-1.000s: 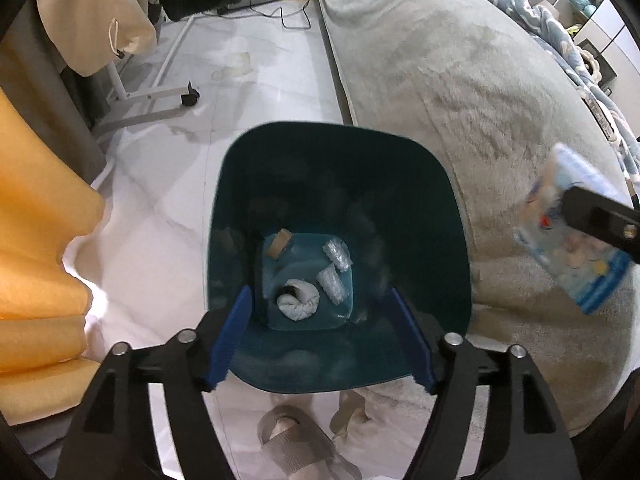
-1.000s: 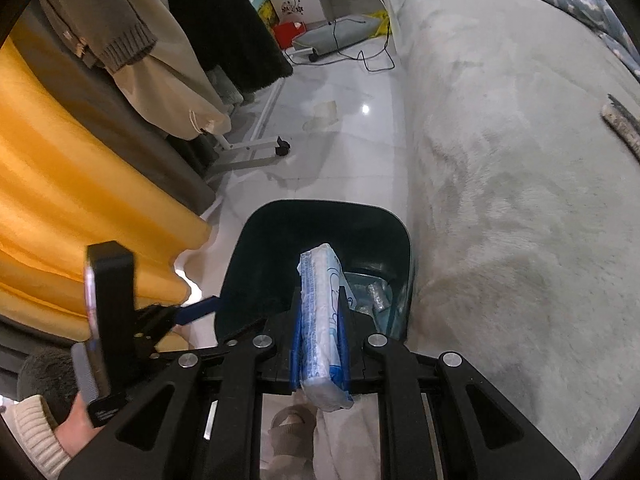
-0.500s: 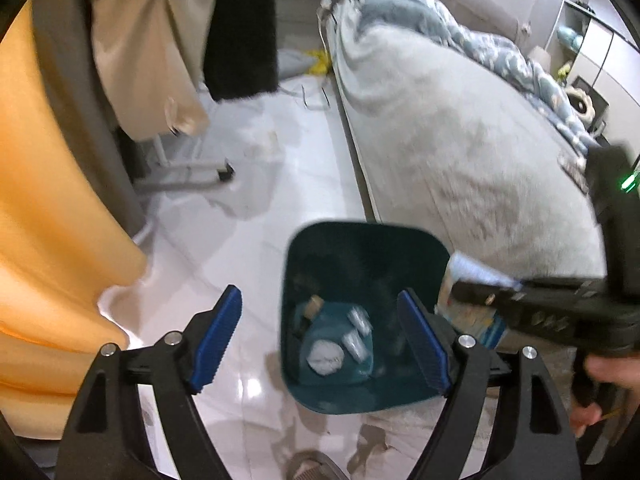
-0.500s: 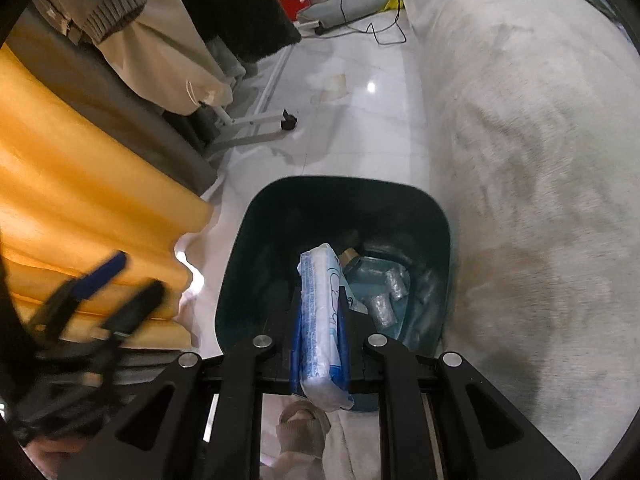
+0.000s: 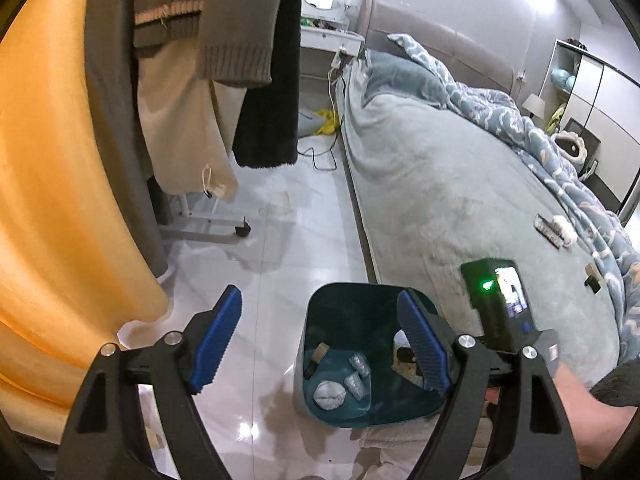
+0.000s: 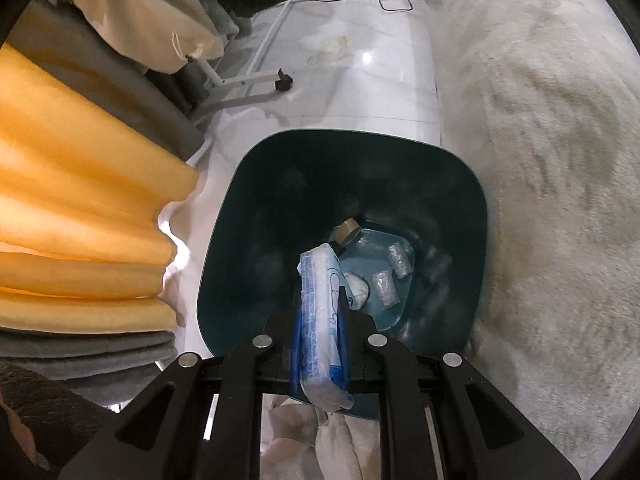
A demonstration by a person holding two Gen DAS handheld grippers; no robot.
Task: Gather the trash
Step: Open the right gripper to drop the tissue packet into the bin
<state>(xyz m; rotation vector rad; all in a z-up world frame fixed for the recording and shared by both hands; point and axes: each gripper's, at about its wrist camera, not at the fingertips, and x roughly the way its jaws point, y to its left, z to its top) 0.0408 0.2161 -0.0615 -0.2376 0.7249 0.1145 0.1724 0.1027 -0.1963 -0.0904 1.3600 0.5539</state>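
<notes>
A dark teal trash bin [image 6: 248, 200] stands on the white floor beside the bed; it also shows in the left wrist view [image 5: 316, 320]. Inside lie a white wad [image 5: 329, 395], two crumpled plastic pieces [image 5: 358, 364] and a small tape roll [image 6: 347, 231]. My right gripper [image 6: 320, 300] is shut on a blue and white tissue pack [image 6: 318, 320], held over the bin's near rim. My left gripper [image 5: 318, 336] is open and empty, high above the bin and left of the right gripper's body [image 5: 500, 304].
A grey plush bed cover [image 6: 540, 160] borders the bin on the right. Orange curtain [image 5: 48, 200] and hanging clothes [image 5: 180, 80] on a wheeled rack [image 5: 208, 232] fill the left. A remote [image 5: 549, 229] lies on the bed. Cables [image 5: 324, 152] lie on the floor.
My left gripper has lifted up and back from the bin and tilted toward the room. My right gripper has moved over the bin with the tissue pack still held.
</notes>
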